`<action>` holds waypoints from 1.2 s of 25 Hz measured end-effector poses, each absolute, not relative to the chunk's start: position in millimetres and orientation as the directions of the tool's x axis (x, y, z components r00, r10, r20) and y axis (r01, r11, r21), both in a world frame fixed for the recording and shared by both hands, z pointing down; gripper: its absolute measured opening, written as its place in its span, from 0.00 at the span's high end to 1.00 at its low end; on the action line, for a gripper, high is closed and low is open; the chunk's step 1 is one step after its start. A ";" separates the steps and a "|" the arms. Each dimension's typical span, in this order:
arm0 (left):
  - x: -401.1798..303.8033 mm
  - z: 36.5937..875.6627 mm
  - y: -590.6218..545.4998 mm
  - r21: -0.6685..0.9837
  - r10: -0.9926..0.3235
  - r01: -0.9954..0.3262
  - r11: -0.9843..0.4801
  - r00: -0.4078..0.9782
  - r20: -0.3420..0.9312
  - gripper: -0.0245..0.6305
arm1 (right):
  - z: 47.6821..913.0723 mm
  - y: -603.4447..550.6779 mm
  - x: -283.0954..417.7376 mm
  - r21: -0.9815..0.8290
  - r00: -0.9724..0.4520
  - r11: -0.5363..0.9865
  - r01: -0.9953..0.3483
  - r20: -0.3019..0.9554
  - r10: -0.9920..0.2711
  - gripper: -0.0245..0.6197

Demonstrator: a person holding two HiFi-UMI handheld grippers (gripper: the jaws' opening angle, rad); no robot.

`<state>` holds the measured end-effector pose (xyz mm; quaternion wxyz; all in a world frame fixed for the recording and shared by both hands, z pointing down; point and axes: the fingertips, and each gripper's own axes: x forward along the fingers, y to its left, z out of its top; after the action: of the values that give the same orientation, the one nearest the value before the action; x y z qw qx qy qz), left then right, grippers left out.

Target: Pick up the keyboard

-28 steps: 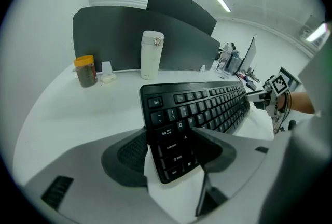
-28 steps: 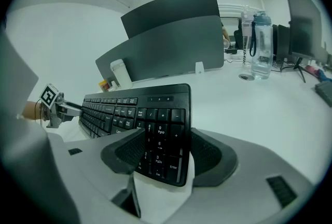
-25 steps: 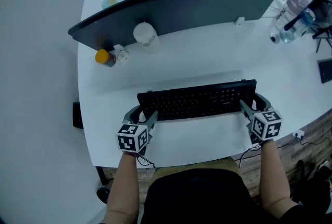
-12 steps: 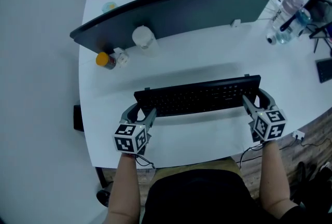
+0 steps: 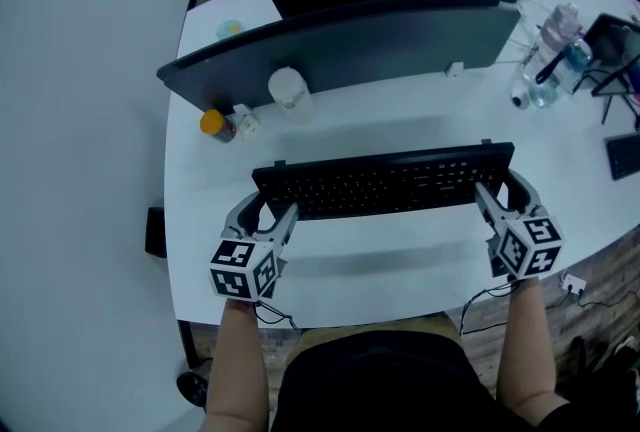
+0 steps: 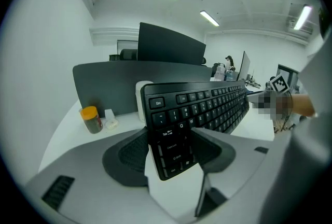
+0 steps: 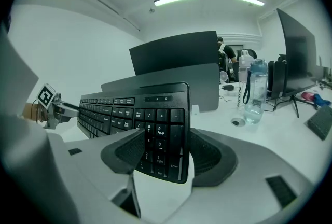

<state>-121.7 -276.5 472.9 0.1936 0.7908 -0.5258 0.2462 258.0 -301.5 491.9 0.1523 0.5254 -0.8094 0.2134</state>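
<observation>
A long black keyboard (image 5: 385, 183) hangs level above the white desk (image 5: 400, 255), casting a shadow on it. My left gripper (image 5: 262, 212) is shut on the keyboard's left end (image 6: 168, 145), with the jaws clamped across its front and back edges. My right gripper (image 5: 503, 192) is shut on the keyboard's right end (image 7: 161, 148) in the same way, over the number pad. Both arms reach in from the bottom of the head view.
A curved grey divider (image 5: 350, 40) stands behind the keyboard. An orange-capped jar (image 5: 216, 126), a small white item (image 5: 246, 123) and a white cylinder (image 5: 289, 92) sit at the back left. Water bottles (image 5: 552, 50) and cables lie at the far right. The desk's front edge is near my arms.
Both grippers have risen with the keyboard, lifting it off the desk; its shadow now lies apart below it. The grips are unchanged.
</observation>
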 end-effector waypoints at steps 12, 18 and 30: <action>-107.6 381.5 -278.9 -0.041 -0.845 -0.931 -0.364 0.311 0.435 0.57 | 403.8 -311.3 271.6 -0.133 -0.425 0.404 -0.905 0.313 -0.850 0.53; -106.3 338.3 -272.1 -0.076 -0.887 -0.935 -0.346 0.300 0.351 0.57 | 353.3 -306.7 272.8 -0.080 -0.427 0.420 -0.904 0.218 -0.877 0.53; -109.5 278.1 -257.7 -0.136 -0.922 -0.931 -0.340 0.301 0.245 0.57 | 291.8 -288.5 270.1 -0.029 -0.422 0.421 -0.907 0.097 -0.902 0.53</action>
<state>-109.5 -257.7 278.1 0.0158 0.8064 -0.5743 0.1405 270.1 -288.5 291.8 0.0331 0.5368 -0.8422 0.0382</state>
